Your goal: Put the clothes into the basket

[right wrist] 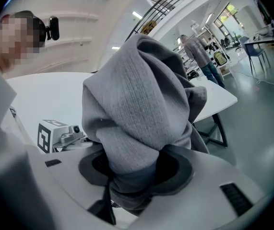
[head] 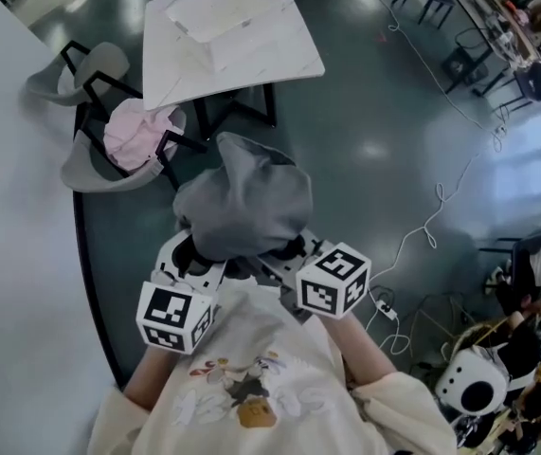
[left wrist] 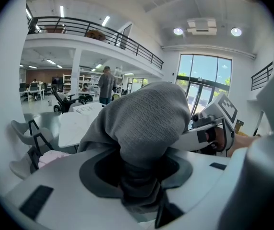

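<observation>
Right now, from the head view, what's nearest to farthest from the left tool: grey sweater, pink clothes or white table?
1. Grey sweater, in the left tool.
2. Pink clothes, on the chair ahead.
3. White table, behind that chair.

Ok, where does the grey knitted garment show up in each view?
Head view: grey knitted garment bunched at the picture's centre.
Left gripper view: garment at centre, pinched in the jaws at the bottom.
Right gripper view: garment at centre, likewise pinched in the jaws.
Shared landmark: white square table, at the top in the head view, left of the garment, and right of it.
</observation>
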Demonstrator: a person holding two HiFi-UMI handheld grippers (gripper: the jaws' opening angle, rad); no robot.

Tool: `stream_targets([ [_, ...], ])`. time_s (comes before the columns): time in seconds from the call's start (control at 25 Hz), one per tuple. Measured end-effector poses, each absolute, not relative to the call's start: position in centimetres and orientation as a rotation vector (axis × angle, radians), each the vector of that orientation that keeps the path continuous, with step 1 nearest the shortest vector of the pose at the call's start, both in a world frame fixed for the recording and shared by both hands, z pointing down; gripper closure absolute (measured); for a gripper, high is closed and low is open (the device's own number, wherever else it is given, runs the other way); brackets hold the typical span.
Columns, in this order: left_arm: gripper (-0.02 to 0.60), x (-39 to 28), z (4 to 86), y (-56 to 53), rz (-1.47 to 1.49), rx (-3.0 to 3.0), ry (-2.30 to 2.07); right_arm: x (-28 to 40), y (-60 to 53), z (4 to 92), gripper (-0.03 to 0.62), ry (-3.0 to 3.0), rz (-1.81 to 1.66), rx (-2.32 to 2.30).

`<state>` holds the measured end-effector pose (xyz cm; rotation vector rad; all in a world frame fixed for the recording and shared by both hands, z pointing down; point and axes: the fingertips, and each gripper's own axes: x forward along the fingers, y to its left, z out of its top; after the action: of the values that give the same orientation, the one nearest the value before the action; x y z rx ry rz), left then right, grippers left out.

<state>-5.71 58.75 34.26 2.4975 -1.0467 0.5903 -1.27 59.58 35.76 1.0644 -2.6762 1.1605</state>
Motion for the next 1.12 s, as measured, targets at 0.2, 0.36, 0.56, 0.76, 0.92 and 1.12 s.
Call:
stream_targets([
  [0.2, 0.407, -8.6, 33.7, 51.1, 0.598, 2.505, -1.021, -4.1, 52.1, 35.2, 0.410, -2.672, 1.180, 1.103],
  [0.36, 0.407, -10.6, 33.0, 46.7, 0.586, 2.528, -1.013, -6.1, 47.7, 34.6, 0.410, -2.681, 1.155, 1.113],
  [0.56, 0.407, -11.9, 32.7, 43.0, 0.572, 2.531, -1.004, -7.4, 43.9, 34.1, 0.410, -2.672, 1.147, 1.134],
  [0.76, 0.407, -12.0, 32.5, 39.9, 0.571, 2.542, -0.988, -7.6, 40.9, 34.0, 0.410, -2.681, 1.142, 1.155],
  [0.92, 0.407, -11.4, 32.6, 36.9, 0.577, 2.536, -0.998, -7.0, 37.9, 34.2, 0.410, -2.686, 1.155, 1.151],
  [1.12, 0.407, -10.0, 32.9, 31.8, 0.593, 2.529, -1.025, -5.6, 32.8, 34.6, 0.410, -2.709, 1.177, 1.120],
])
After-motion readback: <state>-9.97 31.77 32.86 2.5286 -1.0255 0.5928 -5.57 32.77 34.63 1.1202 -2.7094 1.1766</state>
